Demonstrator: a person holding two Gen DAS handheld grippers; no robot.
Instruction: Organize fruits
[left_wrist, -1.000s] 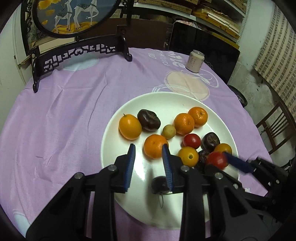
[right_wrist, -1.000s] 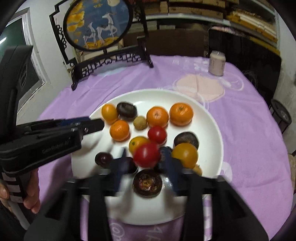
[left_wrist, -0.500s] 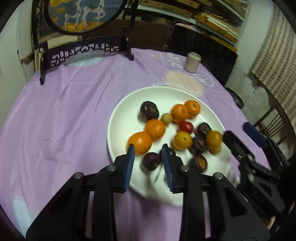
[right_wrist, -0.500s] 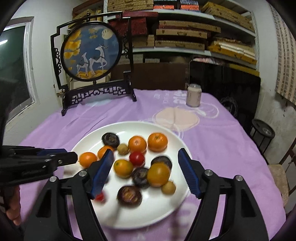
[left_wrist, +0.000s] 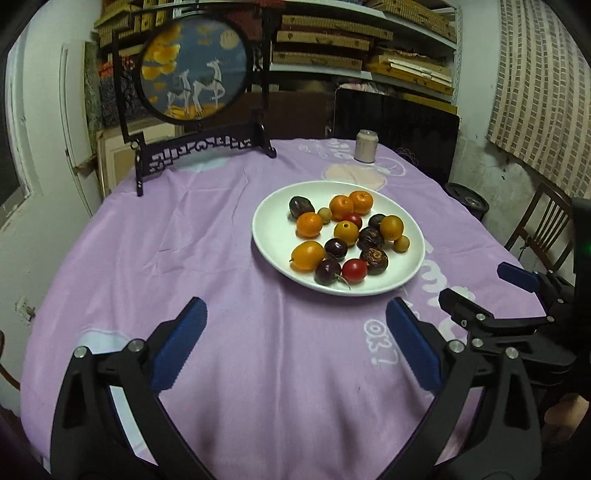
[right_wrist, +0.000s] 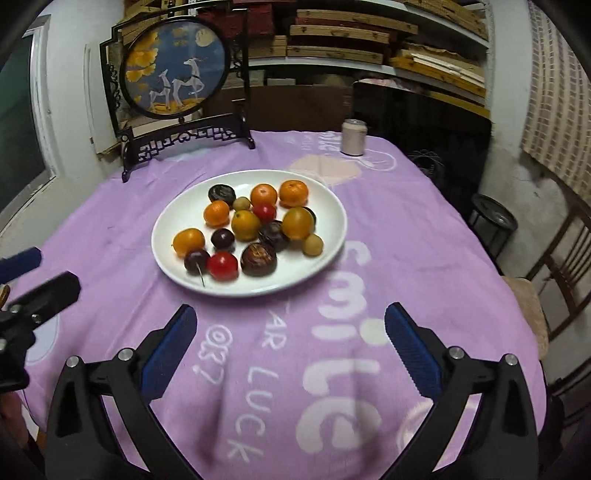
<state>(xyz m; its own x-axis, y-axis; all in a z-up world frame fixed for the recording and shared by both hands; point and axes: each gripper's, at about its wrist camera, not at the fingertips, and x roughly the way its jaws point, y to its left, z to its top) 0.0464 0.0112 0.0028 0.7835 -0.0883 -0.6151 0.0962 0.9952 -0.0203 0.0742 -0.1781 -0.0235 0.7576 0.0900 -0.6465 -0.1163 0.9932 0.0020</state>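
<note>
Both the left tool (left_wrist: 295, 332) and the right tool (right_wrist: 290, 332) are held wide open and empty; the plate (right_wrist: 166, 236) of fruit is seen ahead of them.

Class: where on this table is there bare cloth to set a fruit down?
Bare cloth lies between the plate and the framed deer screen, and on the near side between the plate and the open left tongs and right tongs. The plate's fruit pile is crowded.

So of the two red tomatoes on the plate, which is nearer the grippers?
The red tomato at the plate's near rim, beside the stemmed dark fruit; the other sits mid-plate among oranges.
</note>
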